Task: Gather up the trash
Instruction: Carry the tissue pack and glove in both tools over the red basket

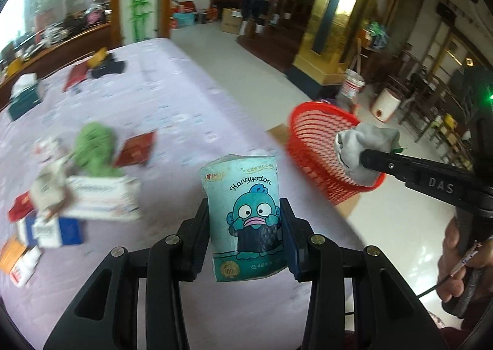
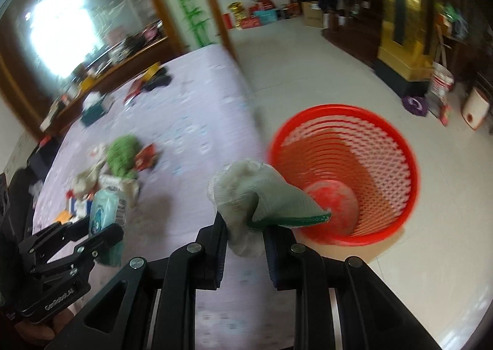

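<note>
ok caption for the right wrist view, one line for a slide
Right tool carries a grey-green glove toward the red mesh basket beside the table.

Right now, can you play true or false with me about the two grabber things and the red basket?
1. The left gripper holds a tissue pack with a blue cartoon fish. True.
2. The right gripper has nothing in it. False: its jaws are shut on a grey glove with a green cuff.
3. The red basket stands on the table. False: it stands on the floor beside the table.
4. The red basket is full of trash. False: its bottom shows bare.
5. Boxes and a green cloth lie on the table. True.
</note>
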The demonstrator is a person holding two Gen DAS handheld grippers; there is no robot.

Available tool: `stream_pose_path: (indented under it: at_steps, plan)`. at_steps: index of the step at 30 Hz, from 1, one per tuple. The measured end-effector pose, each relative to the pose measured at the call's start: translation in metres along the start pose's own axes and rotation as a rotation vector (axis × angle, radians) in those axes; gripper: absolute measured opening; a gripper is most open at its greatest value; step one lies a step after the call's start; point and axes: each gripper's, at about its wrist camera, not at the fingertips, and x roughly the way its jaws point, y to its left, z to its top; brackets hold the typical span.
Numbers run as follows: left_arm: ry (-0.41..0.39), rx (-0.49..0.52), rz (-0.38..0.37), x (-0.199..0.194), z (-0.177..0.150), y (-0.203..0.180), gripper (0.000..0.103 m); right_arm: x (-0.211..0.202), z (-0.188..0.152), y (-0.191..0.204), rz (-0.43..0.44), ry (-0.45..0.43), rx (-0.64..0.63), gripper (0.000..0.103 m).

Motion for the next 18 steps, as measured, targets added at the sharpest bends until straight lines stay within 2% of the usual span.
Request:
stream_pose_path:
  at_steps: [9, 17, 18]
  plan:
    - [0.049, 0.044, -0.095, 0.053, 0.049, -0.064, 0.041, -0.013, 0.024, -0.083, -0.042, -0.017, 0.108, 0.024]
    - [0.071, 0.07, -0.113, 0.099, 0.079, -0.106, 0.042, -0.013, 0.044, -0.118, -0.039, -0.027, 0.134, 0.026]
    - [0.065, 0.073, -0.108, 0.102, 0.082, -0.11, 0.047, -0.011, 0.047, -0.12, -0.036, -0.027, 0.135, 0.026]
